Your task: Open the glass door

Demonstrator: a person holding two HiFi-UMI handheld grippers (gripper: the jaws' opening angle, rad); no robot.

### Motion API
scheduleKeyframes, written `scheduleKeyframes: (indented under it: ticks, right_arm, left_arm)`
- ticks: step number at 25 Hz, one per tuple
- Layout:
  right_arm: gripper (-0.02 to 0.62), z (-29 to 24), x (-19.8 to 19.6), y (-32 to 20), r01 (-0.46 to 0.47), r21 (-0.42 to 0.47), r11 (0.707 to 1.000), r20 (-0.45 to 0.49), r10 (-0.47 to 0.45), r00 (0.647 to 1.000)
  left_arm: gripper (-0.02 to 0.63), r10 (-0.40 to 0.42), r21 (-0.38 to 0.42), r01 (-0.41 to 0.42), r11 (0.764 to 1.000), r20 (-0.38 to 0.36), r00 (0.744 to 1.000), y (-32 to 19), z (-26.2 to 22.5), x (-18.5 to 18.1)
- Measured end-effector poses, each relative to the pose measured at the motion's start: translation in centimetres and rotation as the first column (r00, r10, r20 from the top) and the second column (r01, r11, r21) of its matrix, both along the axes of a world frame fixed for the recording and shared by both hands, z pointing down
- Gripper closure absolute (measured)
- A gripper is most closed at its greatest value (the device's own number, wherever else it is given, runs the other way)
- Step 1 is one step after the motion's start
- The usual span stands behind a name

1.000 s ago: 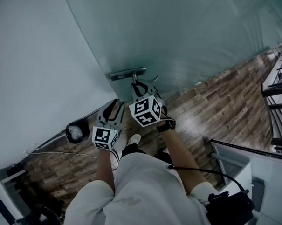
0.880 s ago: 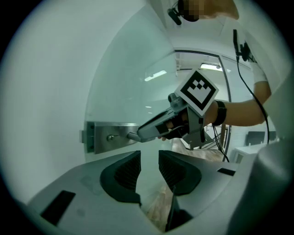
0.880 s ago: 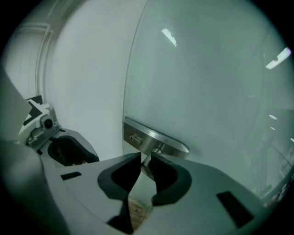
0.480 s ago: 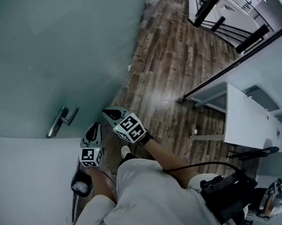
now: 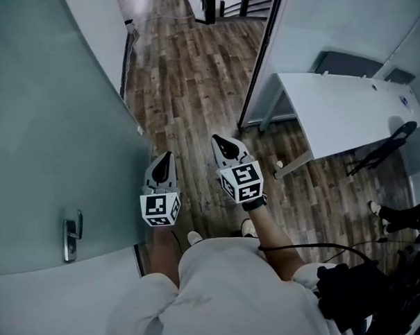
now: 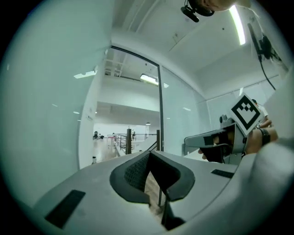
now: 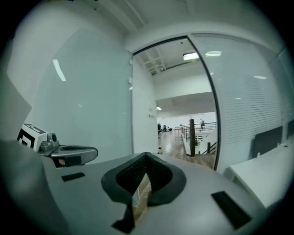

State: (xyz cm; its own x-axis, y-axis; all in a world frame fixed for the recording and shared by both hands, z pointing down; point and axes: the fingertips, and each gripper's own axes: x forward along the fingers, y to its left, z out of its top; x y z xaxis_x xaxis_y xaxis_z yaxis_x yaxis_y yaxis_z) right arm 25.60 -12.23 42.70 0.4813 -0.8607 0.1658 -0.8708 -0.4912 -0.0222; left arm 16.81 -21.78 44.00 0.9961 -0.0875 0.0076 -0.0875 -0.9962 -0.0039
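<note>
Left claw [image 5: 165, 159] just closed, right claw [image 5: 221, 141] shut, both empty; door handle [image 5: 72, 235] only in head view.

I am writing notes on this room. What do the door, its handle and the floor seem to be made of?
The door looks like frosted glass: pale green, matte, nothing sharp shows through. Its handle seems metal, grey with a dull sheen. The floor looks like wood or laminate: brown planks with grain, slightly glossy; I cannot tell which.

The dark brown wooden plank floor [image 5: 192, 81] carries a white rectangular table [image 5: 346, 112] and the person's white shoes [image 5: 194, 237].
</note>
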Motion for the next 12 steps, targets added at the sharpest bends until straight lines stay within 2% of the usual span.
scheduleKeyframes:
  ticks: [2, 5, 12]
  right_arm:
    - [0.592, -1.3, 1.4, 3.3, -0.067, 0.042, 0.997, -0.015, 0.067, 0.998]
    - [0.592, -2.8, 2.3, 6.4, -0.115, 0.08, 0.99, -0.059, 0.12, 0.991]
    - [0.592, -4.9, 2.5, 8.3, -0.123, 0.098, 0.988, -0.187, 0.139, 0.972]
  left_arm:
    - [0.601, 0.052, -0.021, -0.053, 0.998, -0.039, 0.998, 2.8, -1.9, 2.2]
    - [0.603, 0.093, -0.039, -0.096, 0.995, -0.085, 0.992, 6.1, -4.0, 4.2]
    - [0.603, 0.098, 0.0, -0.098, 0.995, -0.08, 0.992, 9.2, -4.5, 5.4]
